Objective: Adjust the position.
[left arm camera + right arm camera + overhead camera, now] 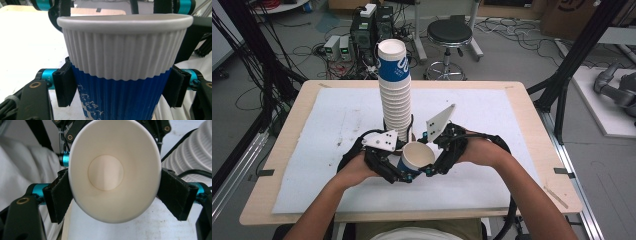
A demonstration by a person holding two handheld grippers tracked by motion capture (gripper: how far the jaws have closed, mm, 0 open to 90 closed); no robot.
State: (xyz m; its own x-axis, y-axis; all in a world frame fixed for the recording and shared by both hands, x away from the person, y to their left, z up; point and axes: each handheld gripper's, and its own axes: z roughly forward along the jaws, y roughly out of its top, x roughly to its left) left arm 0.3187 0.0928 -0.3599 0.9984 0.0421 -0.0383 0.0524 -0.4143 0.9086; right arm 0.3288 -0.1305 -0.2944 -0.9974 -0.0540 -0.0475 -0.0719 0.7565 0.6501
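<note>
**Single paper cup passed between two hand-held grippers in front of a tall cup stack**

The left gripper (398, 172) is seen closed on the paper cup (416, 159): in the left gripper view its two black pads (65, 86) are pressed against the blue lower wall of the cup (125, 75), just under the white ribbed band. The right gripper (436, 162) is set around the rim end of the same cup; in the right gripper view its pads (58, 196) are seen at the cup's (113, 170) sides, the left pad touching the wall, while contact on the right side cannot be confirmed, so the jaws are read as narrowly open around the cup rather than clamped. The cup is held above the table, tilted with its mouth toward the person, just in front of the base of the stack of cups (394, 95).

Risks are judged as follows. If the right jaws are drawn away at an angle, the thin rim could be dented or the cup twisted out of the left pads. Because the ribbed wall is tapered, the cup could slide through a light grip. The tall stack stands close behind both grippers, and a nudge from a jaw or a grey plate (441, 122) could topple it.

The work is carried out over a white mat (337, 150) laid on a light wooden table (282, 165). Beyond the table, a black stool (449, 35), electronic boxes (364, 30) and loose cables are seen on a grey floor.
</note>
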